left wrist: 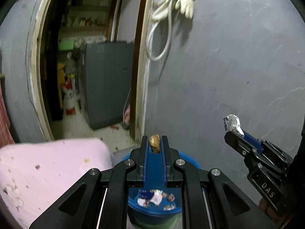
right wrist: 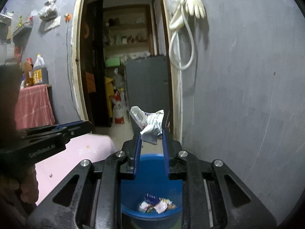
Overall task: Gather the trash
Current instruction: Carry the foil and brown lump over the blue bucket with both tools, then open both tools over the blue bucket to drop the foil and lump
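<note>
Left gripper (left wrist: 154, 143) pinches a small brown scrap (left wrist: 154, 142); right gripper (right wrist: 151, 133) clamps a crumpled, printed white wrapper (right wrist: 149, 123).

Home, fridge (right wrist: 147, 82), pantry shelves (right wrist: 126, 38), doorway

A white glove (right wrist: 196, 5) and a looped white hose (right wrist: 182, 43) hang on the grey wall (right wrist: 247, 95) at one o'clock, just beside the doorway. Through the doorway at twelve o'clock stand a grey cabinet (right wrist: 147, 84), a red gas cylinder (right wrist: 118, 110) and shelves (right wrist: 126, 38). At nine o'clock, bottles (right wrist: 38, 72) sit above a red checked cloth (right wrist: 33, 105). A pink bedsheet (left wrist: 47, 171) spreads at eight o'clock.
</note>
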`<state>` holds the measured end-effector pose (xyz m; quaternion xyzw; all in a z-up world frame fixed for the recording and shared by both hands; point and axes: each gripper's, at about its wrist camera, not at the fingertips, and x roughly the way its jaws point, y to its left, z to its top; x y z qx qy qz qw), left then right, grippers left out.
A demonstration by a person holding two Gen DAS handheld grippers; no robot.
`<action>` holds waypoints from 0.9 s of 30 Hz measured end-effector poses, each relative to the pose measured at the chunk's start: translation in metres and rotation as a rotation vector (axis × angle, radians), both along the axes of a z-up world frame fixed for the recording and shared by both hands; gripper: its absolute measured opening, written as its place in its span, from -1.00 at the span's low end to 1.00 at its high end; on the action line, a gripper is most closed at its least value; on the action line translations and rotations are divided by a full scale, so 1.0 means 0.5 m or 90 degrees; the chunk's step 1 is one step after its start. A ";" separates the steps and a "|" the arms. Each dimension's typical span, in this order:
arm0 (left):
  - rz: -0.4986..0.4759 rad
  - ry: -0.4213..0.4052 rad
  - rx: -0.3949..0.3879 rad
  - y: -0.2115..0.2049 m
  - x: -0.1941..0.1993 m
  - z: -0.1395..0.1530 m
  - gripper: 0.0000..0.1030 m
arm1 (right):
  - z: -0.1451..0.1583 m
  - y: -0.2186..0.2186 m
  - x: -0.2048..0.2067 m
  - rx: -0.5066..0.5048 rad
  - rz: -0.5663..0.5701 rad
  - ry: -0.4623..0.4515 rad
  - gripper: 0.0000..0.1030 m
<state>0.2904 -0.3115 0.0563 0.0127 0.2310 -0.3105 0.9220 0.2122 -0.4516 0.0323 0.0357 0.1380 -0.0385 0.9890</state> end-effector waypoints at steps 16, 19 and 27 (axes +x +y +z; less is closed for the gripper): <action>0.007 0.139 0.062 -0.054 0.104 -0.131 -0.81 | -0.135 -0.047 0.086 0.105 0.025 0.151 -0.53; 0.008 0.152 0.070 -0.054 0.115 -0.148 -0.81 | -0.142 -0.051 0.091 0.115 0.025 0.160 -0.47; 0.009 0.164 0.068 -0.051 0.122 -0.160 -0.55 | -0.145 -0.051 0.100 0.128 0.022 0.166 -0.26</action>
